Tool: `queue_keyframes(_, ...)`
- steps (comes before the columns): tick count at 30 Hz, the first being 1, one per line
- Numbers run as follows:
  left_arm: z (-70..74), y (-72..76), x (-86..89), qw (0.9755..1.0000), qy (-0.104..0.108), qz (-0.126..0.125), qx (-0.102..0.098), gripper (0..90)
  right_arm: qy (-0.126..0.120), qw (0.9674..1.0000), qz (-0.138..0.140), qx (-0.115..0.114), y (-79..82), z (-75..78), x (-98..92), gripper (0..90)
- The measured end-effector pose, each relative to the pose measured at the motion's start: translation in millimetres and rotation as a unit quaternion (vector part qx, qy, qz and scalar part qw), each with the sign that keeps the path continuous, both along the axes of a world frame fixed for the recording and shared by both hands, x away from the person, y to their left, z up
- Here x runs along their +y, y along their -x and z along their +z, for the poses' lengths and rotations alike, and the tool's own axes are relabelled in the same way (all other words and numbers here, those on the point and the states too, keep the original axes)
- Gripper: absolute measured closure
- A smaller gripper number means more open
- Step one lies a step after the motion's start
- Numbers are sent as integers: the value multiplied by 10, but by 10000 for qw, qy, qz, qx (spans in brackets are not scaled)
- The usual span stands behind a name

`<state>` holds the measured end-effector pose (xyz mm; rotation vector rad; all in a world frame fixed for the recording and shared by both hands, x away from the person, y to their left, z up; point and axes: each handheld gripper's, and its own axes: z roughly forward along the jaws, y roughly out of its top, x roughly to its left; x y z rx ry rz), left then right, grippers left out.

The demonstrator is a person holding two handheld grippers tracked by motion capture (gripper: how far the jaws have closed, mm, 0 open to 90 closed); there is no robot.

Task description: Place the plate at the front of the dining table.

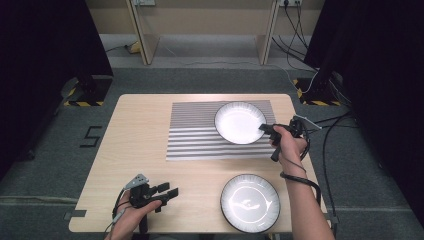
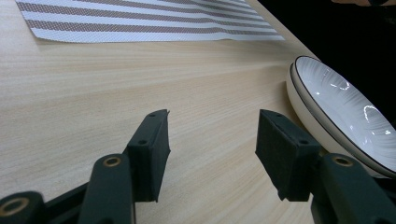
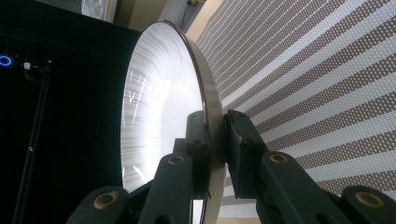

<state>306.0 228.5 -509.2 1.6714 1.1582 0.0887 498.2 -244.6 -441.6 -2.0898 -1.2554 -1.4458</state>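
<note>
A white plate [image 1: 240, 122] with a dark rim lies on the right part of a striped placemat [image 1: 200, 135]. My right gripper [image 1: 263, 128] is shut on that plate's right edge. In the right gripper view the rim of the plate [image 3: 159, 107] sits pinched between the two pads of the gripper [image 3: 215, 140], with the placemat [image 3: 317, 93] behind. A second white plate [image 1: 250, 202] rests on the bare wood near the front edge. My left gripper [image 1: 169, 192] stands open at the front left, holding nothing. Its jaws [image 2: 212, 144] point across the wood toward that second plate [image 2: 345, 112].
The wooden table [image 1: 140, 125] has bare wood left of the placemat and between the two plates. Cables trail off the right edge. Dark stands with hazard-striped bases [image 1: 82, 95] flank the far corners on the grey floor.
</note>
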Motion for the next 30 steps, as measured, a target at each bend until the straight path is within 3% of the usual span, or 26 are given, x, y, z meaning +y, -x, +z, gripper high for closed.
queue_keyframes(30, 15, -14, 0, 10000, 25, 16, -20, 438, -67, 10000, -22, 23, -251, 15, 157, 799)
